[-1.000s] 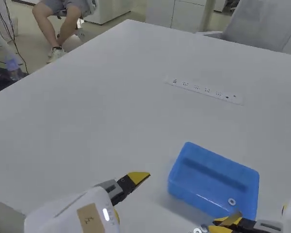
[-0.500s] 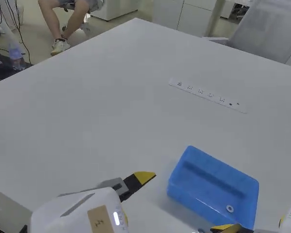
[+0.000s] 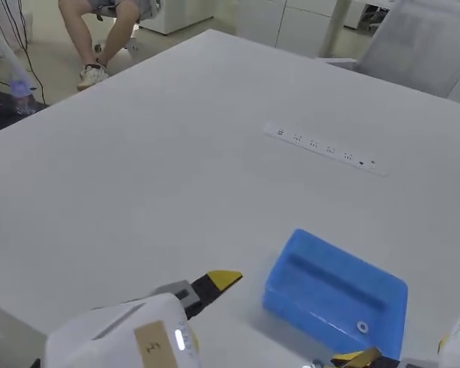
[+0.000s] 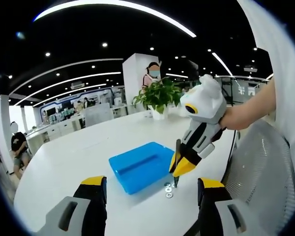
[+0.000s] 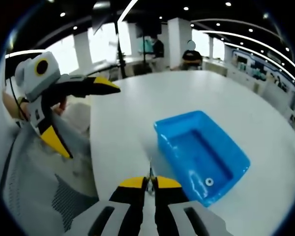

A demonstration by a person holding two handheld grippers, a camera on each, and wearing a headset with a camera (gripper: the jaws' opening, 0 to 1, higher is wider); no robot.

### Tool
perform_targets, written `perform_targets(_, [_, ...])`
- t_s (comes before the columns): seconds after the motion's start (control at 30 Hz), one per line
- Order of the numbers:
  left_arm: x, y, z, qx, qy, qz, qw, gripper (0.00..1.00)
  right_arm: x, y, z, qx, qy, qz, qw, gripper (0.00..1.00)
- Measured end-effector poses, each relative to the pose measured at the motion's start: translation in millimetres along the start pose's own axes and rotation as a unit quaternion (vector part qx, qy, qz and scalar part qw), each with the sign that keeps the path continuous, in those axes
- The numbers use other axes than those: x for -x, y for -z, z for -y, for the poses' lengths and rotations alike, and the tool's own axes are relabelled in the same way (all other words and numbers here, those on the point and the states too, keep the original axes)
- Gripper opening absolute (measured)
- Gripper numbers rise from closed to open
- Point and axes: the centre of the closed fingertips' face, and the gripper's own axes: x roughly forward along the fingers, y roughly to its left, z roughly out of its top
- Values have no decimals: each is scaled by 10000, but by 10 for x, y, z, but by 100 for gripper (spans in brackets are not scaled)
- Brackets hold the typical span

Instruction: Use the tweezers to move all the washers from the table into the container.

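Observation:
A blue container (image 3: 333, 295) sits on the white table (image 3: 176, 169) with one washer (image 3: 362, 327) inside; the same washer (image 5: 208, 182) lies on the container's floor (image 5: 201, 155) in the right gripper view. My right gripper (image 5: 150, 183) is shut on thin tweezers (image 5: 149, 172). In the left gripper view the right gripper (image 4: 196, 132) points the tweezers (image 4: 176, 160) down at two washers (image 4: 168, 190) on the table beside the container (image 4: 140, 164). My left gripper (image 4: 151, 184) is wide open and holds nothing, left of the container (image 3: 215, 282).
A power strip (image 3: 326, 151) is set flush in the table beyond the container. A person sits at the far left corner (image 3: 100, 31). A grey chair (image 3: 422, 46) stands at the far right edge. My left gripper (image 5: 54, 93) hovers left of the table in the right gripper view.
The head camera has shifted a little, so the table and container sit slightly differently. The right gripper now sits lower at the picture's bottom edge. Nothing else has visibly changed.

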Motion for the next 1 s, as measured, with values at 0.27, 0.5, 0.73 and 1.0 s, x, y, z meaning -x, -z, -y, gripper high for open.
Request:
perform_targets(0.27, [-8, 42, -7, 119, -5, -98, 9999, 75, 213, -248, 76, -139, 172, 454, 9987, 3])
perform_targets(0.5, [-19, 57, 16, 169, 53, -164, 9997, 73, 330, -416, 202, -421, 305, 810, 9954, 3])
perform_targets(0.73, [-22, 36, 22, 274, 62, -145, 9995, 73, 301, -380, 324, -585, 327, 810, 9945, 3])
perform_targets(1.0, [-27, 53, 30, 337, 80, -224, 9991, 72, 345, -451, 445, -782, 371, 960, 9916, 3])
